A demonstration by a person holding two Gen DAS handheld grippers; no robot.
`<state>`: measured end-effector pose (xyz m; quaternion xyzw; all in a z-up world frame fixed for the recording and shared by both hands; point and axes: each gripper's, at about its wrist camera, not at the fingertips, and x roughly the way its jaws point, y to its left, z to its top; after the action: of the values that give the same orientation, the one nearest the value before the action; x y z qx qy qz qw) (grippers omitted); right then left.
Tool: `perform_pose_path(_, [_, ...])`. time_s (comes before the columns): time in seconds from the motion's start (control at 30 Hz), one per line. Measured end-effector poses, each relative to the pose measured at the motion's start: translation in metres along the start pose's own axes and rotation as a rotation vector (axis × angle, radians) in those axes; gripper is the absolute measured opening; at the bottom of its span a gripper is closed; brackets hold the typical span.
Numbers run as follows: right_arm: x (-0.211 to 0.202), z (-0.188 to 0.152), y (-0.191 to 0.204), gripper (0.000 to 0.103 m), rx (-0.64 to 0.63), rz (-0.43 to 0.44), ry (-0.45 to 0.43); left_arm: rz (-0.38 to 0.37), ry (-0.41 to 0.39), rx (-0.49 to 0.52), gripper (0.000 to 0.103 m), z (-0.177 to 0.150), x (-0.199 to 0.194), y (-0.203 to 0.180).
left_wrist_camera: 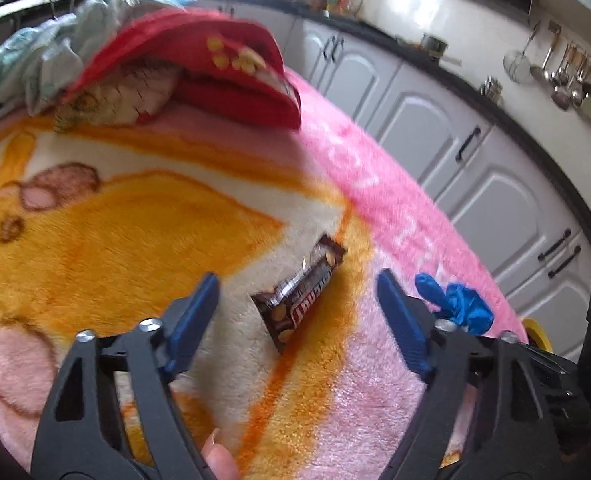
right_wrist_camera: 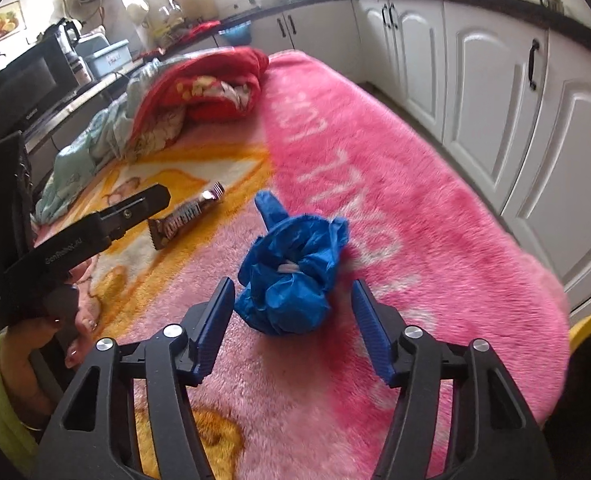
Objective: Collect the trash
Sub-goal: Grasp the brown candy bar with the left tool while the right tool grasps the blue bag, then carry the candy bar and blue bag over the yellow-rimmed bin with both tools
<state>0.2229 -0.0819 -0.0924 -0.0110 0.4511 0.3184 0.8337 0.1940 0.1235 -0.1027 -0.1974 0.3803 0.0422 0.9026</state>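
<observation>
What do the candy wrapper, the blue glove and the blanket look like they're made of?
Candy wrapper: glossy plastic or foil film, going by the bright glare and crimped end. Blue glove: thin rubbery material, likely nitrile or latex, crumpled with a soft sheen. Blanket: plush synthetic fleece, matte with fuzzy pile.

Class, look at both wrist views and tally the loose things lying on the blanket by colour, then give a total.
Brown: 1, the snack bar wrapper
Blue: 1, the crumpled glove
Red: 1, the folded red cloth
Pale green: 1, the bunched cloth beside the red one
Total: 4, all on the pink and orange blanket
</observation>
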Motion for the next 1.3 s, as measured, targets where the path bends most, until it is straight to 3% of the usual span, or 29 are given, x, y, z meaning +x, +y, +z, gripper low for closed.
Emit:
perform_pose_path(0.07, [0.005,-0.003,-0.003,0.038,0.022,0.011,0.012,0.001,0.014,0.006,0.064,-0.002,0.004,0.0])
perform_pose_path(0.2, [0.001,-0.009,-0.003,0.023,0.008,-0.009,-0.003,0.019,0.022,0.023,0.044,-0.004,0.005,-0.003])
perform_pose_path(0.23, [0.0,-0.01,-0.004,0.02,0.011,-0.007,-0.003,0.021,0.023,0.026,0.035,-0.004,0.005,-0.003])
perform_pose_path(0.43, [-0.011,-0.02,-0.01,0.015,0.032,0.004,-0.003,0.009,0.04,0.041,0.006,-0.007,0.005,-0.003])
perform_pose_path(0.7, [-0.04,-0.039,-0.025,0.013,0.055,-0.002,-0.021,-0.072,0.032,0.125,0.004,-0.021,-0.01,-0.036])
perform_pose_path(1.3, [-0.128,-0.072,-0.087,0.012,0.166,-0.09,-0.146,-0.261,0.04,0.336,0.004,-0.07,-0.036,-0.147])
